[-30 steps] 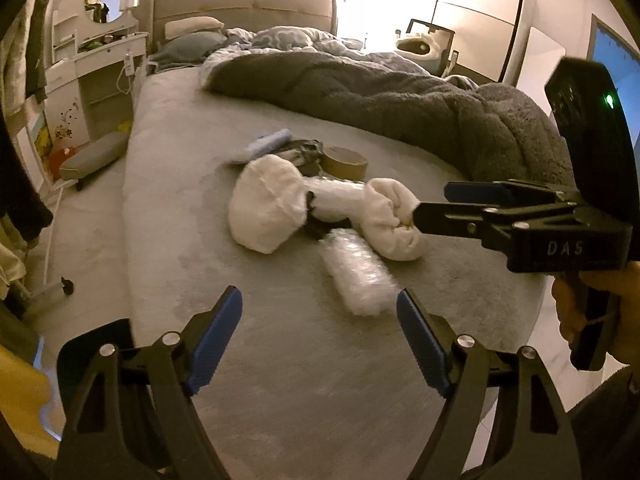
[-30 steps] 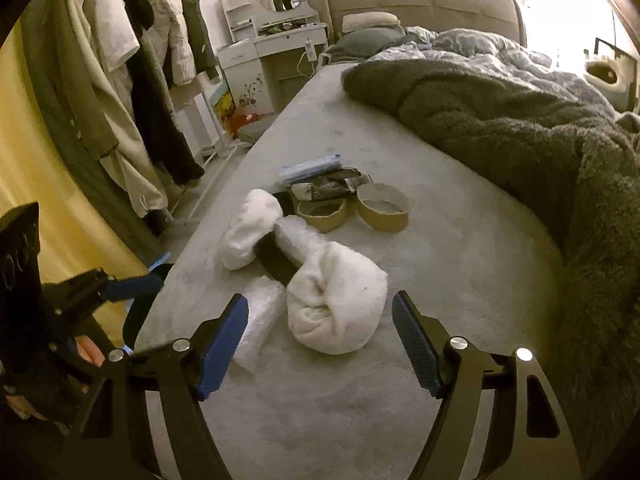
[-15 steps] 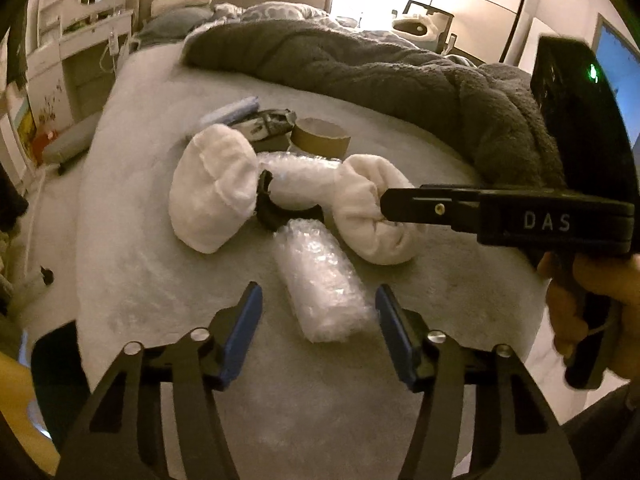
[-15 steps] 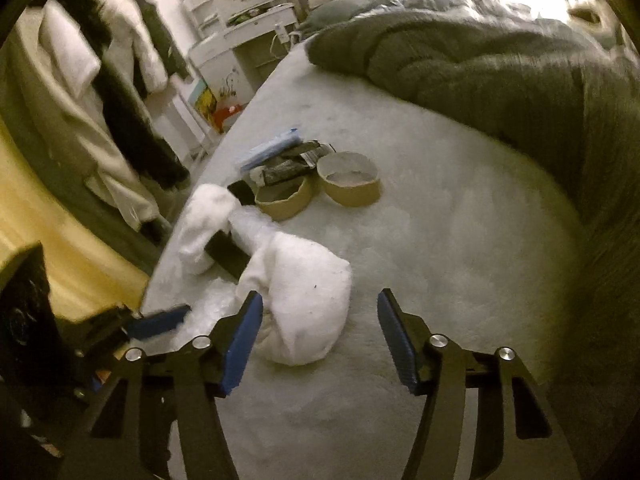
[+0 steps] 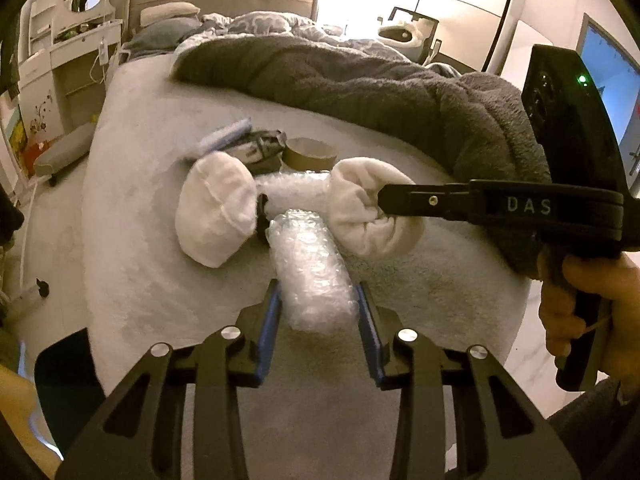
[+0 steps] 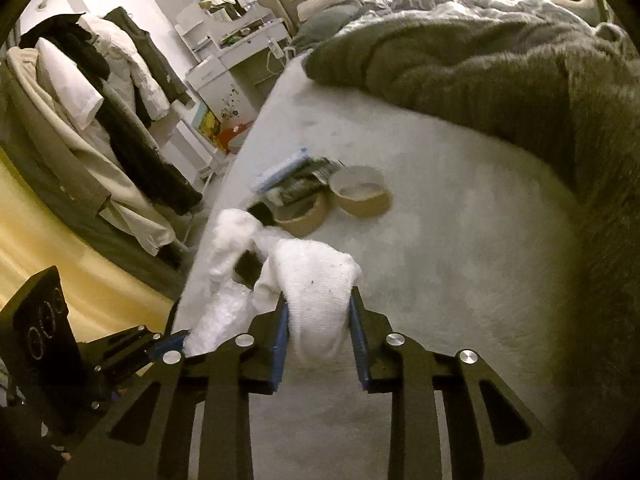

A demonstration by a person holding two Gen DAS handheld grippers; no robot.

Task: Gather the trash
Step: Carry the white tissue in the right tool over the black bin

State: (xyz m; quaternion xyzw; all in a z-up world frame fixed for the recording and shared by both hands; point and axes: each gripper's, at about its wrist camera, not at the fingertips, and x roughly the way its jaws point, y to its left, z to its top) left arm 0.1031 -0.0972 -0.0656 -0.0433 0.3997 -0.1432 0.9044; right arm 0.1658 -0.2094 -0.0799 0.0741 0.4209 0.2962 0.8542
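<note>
Bubble-wrap roll (image 5: 310, 272) lies on the grey bed (image 5: 160, 280), pinched between the blue pads of our left claw (image 5: 316, 312). Touching its far end, a white cloth bundle (image 6: 316, 292) is squeezed in our right claw (image 6: 318, 332). Behind them sit a cardboard tape ring (image 6: 360, 192) and a dark blanket (image 5: 380, 92).

The bubble wrap roll (image 5: 310, 268) is clear, glossy, crinkled plastic. The white sock bundle (image 6: 316, 280) is soft knit cloth, the bed cover (image 5: 160, 272) matt and fuzzy, the tape cores (image 6: 362, 196) brown cardboard.
</note>
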